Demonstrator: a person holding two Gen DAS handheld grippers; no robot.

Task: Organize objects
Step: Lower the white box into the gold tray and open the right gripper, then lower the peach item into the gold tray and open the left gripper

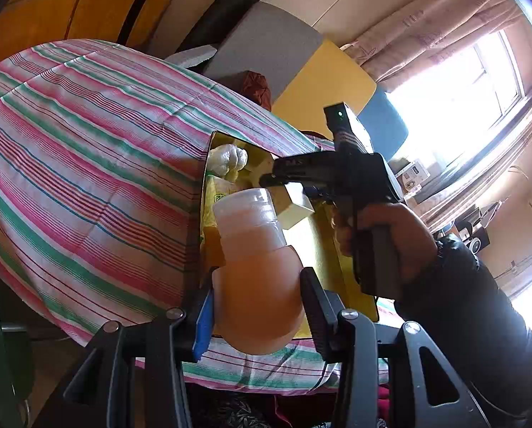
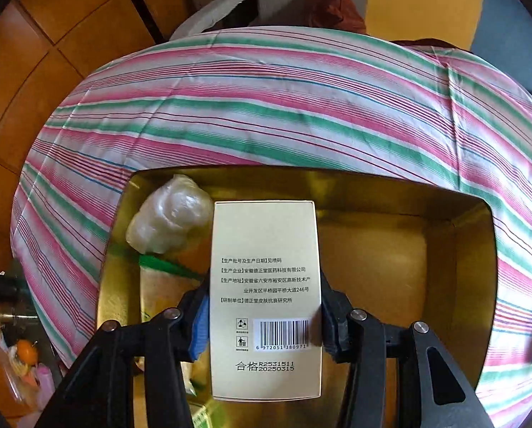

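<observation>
My left gripper [image 1: 257, 299] is shut on a translucent orange bottle [image 1: 255, 278] with a pale flip cap, held above the near edge of a gold tray [image 1: 351, 285]. My right gripper [image 2: 264, 317] is shut on a cream carton [image 2: 266, 285] with printed text and a barcode, held over the gold tray [image 2: 390, 256]. In the left wrist view the right gripper [image 1: 284, 185] holds the carton [image 1: 296, 207] above the tray. A clear plastic bundle [image 2: 169, 214] lies in the tray's far left corner, also in the left wrist view [image 1: 228, 158]. A green-and-yellow packet [image 2: 166, 274] lies beside it.
The tray sits on a table with a pink, green and white striped cloth [image 2: 284, 107]. Orange tiled floor [image 2: 52, 35] lies to the left. Grey, yellow and blue boards [image 1: 323, 82] lean behind the table. A window with curtains [image 1: 462, 82] is at the right.
</observation>
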